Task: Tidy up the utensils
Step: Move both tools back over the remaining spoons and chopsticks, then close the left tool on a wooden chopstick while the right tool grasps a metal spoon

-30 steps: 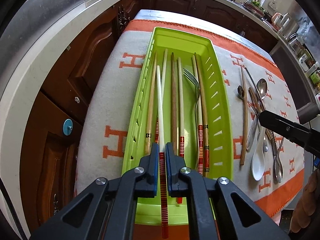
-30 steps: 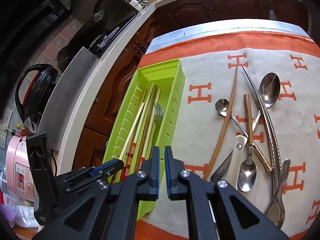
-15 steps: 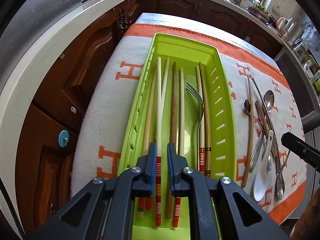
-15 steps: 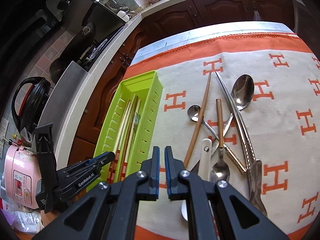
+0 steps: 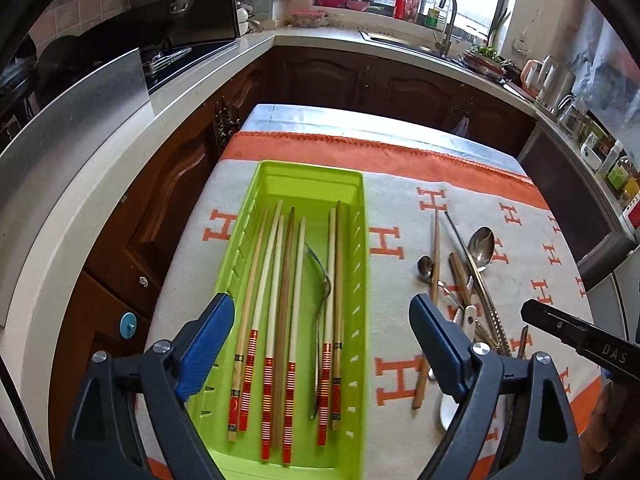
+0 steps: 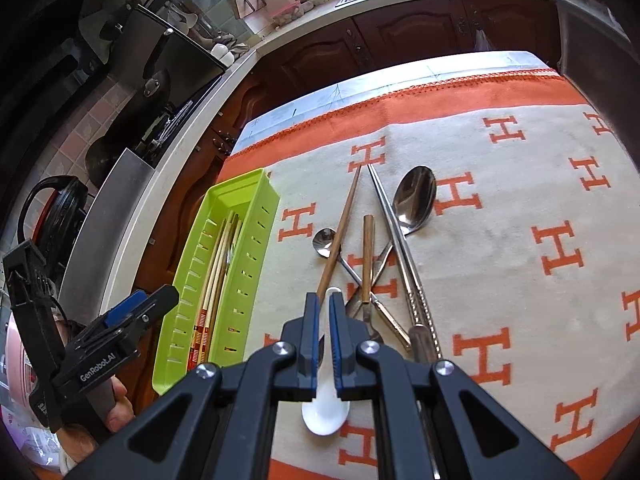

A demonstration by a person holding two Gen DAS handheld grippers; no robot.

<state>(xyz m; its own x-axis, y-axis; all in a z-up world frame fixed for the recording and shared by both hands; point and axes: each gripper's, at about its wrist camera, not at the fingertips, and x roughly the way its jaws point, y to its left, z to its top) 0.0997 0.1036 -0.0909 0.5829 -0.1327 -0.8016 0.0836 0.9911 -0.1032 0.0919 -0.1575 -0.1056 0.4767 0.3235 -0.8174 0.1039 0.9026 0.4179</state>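
A lime-green utensil tray (image 5: 358, 280) holds several chopsticks (image 5: 272, 320) and a steel fork (image 5: 322, 304). My left gripper (image 5: 320, 340) is wide open and empty above the tray's near end. On the cloth right of the tray lies a loose pile: a wooden chopstick (image 6: 340, 236), a large steel spoon (image 6: 414, 200), a small steel spoon (image 6: 325, 240), metal chopsticks (image 6: 400, 248) and a white ceramic spoon (image 6: 324, 408). My right gripper (image 6: 324, 308) is above the white spoon with its jaws nearly closed; no grip shows.
A white cloth with orange H marks (image 6: 520, 208) covers the table. Dark wooden cabinets (image 5: 320, 76) and a pale countertop (image 5: 100, 168) run along the left and back. The tray also shows in the right wrist view (image 6: 256, 248).
My left gripper let go of the red-striped white chopstick into the tray, opened wide and pulled back. My right gripper moved right, over the white spoon.
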